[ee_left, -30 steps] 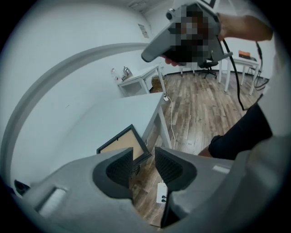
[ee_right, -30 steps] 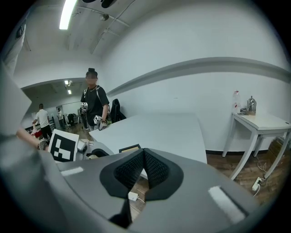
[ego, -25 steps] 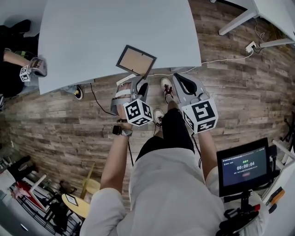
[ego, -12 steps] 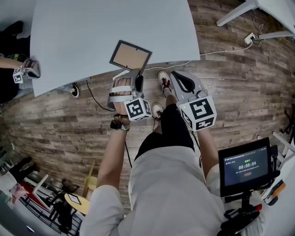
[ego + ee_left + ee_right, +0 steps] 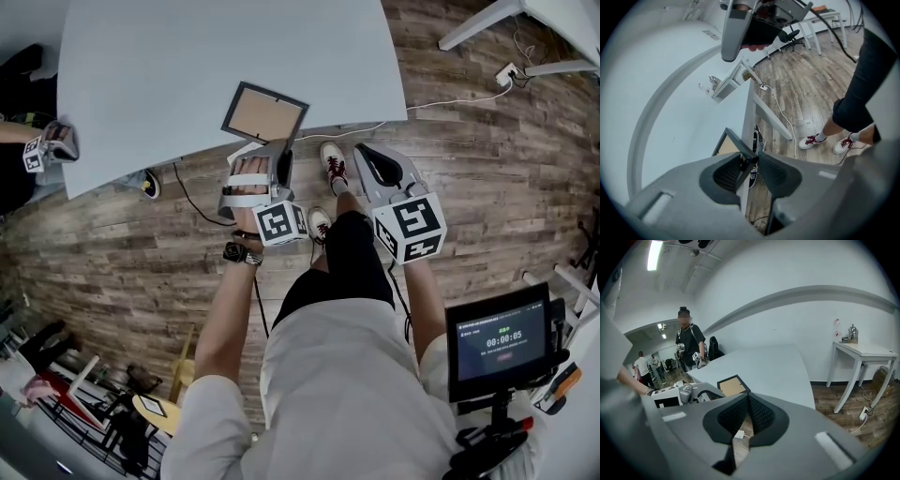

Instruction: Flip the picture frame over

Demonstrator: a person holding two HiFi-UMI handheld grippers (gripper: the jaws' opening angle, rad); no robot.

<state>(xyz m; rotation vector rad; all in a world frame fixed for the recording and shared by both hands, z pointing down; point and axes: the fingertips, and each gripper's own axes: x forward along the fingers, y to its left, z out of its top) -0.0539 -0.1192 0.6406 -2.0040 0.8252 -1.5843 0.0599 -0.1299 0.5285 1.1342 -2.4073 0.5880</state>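
Observation:
The picture frame (image 5: pixel 265 114), black-rimmed with a brown board face up, lies flat at the near edge of the grey table (image 5: pixel 187 66). My left gripper (image 5: pixel 270 150) reaches its near corner. In the left gripper view the frame's corner (image 5: pixel 749 159) sits between the two pads of the left gripper (image 5: pixel 750 164), whose jaws have just been closing, and a gap still shows beside the left pad. My right gripper (image 5: pixel 367 157) hangs over the floor just right of the frame, pads together, holding nothing. The right gripper view shows the frame (image 5: pixel 732 386) ahead to the left.
Another person at the table's far left holds a marker-cube gripper (image 5: pixel 52 145). My shoes (image 5: pixel 335 171) stand below the table edge, with a cable and power strip (image 5: pixel 512 74) on the wooden floor. A monitor (image 5: pixel 497 339) stands at the lower right.
My left gripper has rolled and closed in around the frame's near corner. The frame still lies flat on the table. The right gripper has barely shifted.

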